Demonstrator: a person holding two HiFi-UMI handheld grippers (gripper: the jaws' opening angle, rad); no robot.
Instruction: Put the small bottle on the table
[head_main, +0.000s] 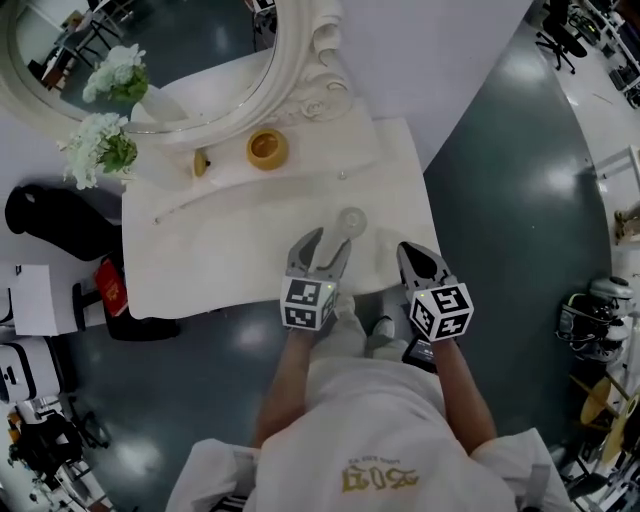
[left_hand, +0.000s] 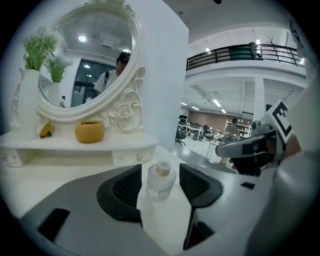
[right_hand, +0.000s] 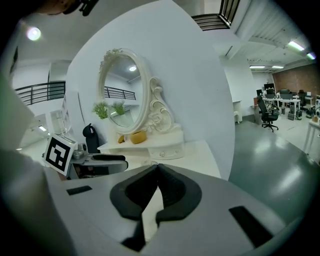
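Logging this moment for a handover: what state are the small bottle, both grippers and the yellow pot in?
small bottle: upright on the table, cap on.
left gripper: open, jaws either side of the small bottle, not pressing it.
right gripper: shut, nothing between its jaws.
yellow pot: upright on the shelf.

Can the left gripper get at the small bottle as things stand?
Likely yes. The small bottle stands upright on the table between the open jaws of the left gripper, nothing blocking; they look just clear of it.
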